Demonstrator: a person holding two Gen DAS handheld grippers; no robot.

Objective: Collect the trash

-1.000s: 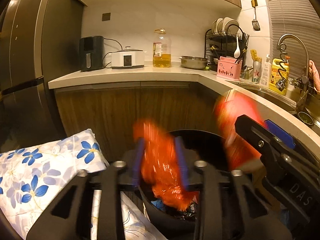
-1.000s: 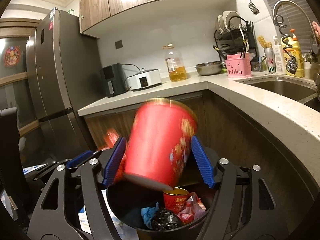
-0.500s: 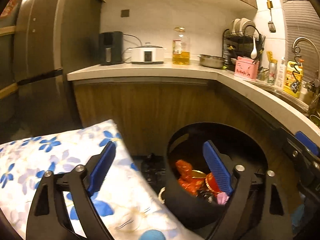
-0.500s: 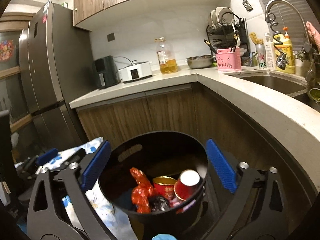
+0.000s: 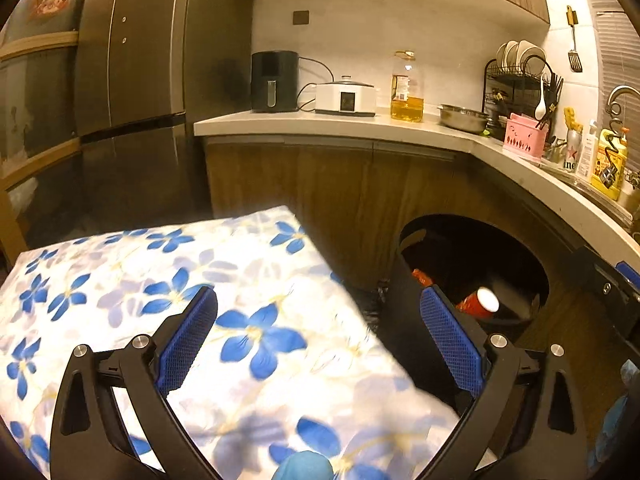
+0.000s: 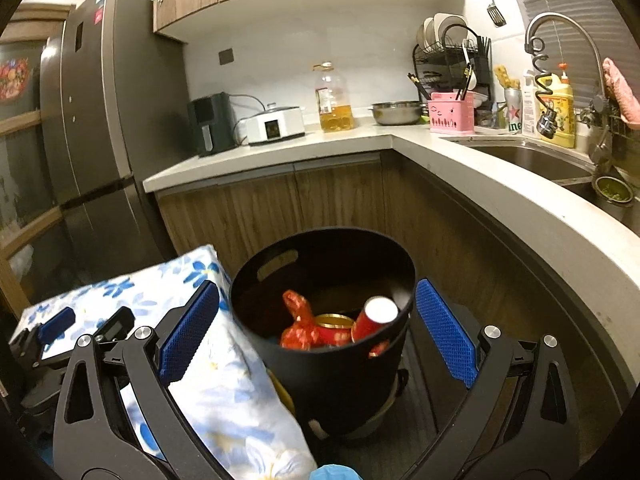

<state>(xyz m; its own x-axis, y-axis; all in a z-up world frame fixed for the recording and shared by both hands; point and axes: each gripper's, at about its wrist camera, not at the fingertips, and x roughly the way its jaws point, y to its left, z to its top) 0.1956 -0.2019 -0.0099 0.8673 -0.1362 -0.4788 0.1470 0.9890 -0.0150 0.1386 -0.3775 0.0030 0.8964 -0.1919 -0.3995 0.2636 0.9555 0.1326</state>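
Left gripper (image 5: 318,336): jaws spread wide, nothing between the blue pads (image 5: 450,340); lower centre of the left view, above a flowered cloth (image 5: 168,280) that fills the lower left. Right gripper (image 6: 316,328): jaws likewise spread wide, holding nothing; lower centre of the right view, its pads either side of the bin (image 6: 340,380) but apart from it. Bin: black, round, open-topped, with a handle slot in the far wall; centre of the right view, lower right of the left view (image 5: 404,312), standing on the floor in front of wooden cabinets (image 6: 280,208), just beside the cloth (image 6: 224,392). Contents, right view: crumpled red wrapper (image 6: 298,326) at the left, red can (image 6: 336,330) with a gold rim in the middle, red cup (image 6: 374,318) lying tilted at the right with its pale base facing up. In the left view only the cup (image 5: 478,303) and a scrap of red (image 5: 421,278) show past the rim. Part of the left gripper's body shows at the lower left edge of the right view (image 6: 60,326); part of the right gripper's at the right edge of the left view (image 5: 612,288). Counter (image 6: 360,136), upper half of both views: black appliance (image 6: 210,124), white cooker (image 6: 274,124), oil bottle (image 6: 334,98), steel bowl (image 6: 396,112), pink caddy (image 6: 450,116), dish rack (image 6: 452,56). Sink (image 6: 532,160) and tap (image 6: 560,40) at upper right, fridge (image 6: 92,120) at left.
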